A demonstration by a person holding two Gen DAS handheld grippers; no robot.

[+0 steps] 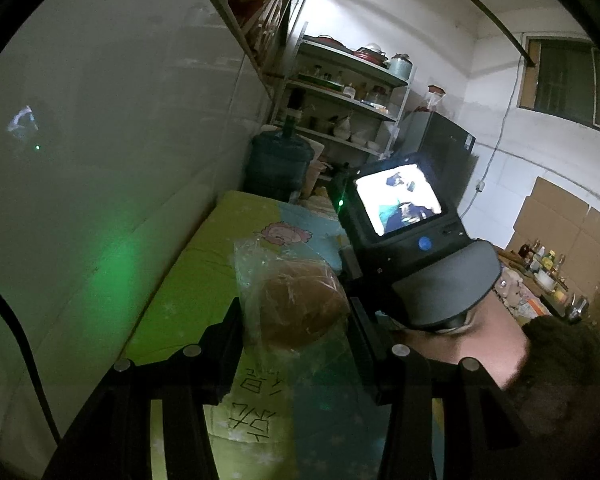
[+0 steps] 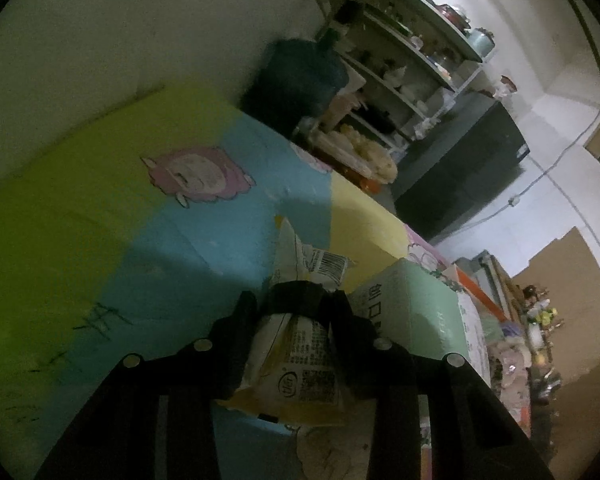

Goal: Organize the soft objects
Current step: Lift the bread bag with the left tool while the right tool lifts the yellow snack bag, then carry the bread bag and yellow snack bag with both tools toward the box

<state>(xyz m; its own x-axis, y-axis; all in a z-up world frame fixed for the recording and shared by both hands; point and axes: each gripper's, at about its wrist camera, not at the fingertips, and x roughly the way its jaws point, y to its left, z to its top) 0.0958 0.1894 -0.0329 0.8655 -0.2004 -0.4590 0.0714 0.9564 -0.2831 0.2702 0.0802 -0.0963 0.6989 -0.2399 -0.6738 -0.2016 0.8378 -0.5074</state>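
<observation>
While the colourful sheet [image 2: 100,208] is lying across the bed surface in green, blue and yellow bands, its left edge is running flush along the pale wall [image 1: 100,120]; its far end is butting against a dark water jug [image 2: 300,76] and cluttered shelving [image 1: 340,92], leaving the green and blue bands as the widest bare room; to the right, a mint-green box [image 2: 416,308] is standing just beside the right gripper [image 2: 296,300], crowding that side; the left gripper [image 1: 296,320] is holding its fingers against a bun in a clear plastic bag [image 1: 296,304], lifted above the sheet's green-blue border; the right gripper is clamping nearly closed on a yellow-and-white snack packet [image 2: 296,364], its barcoded top sticking out beyond the fingertips over the blue-yellow seam.
</observation>
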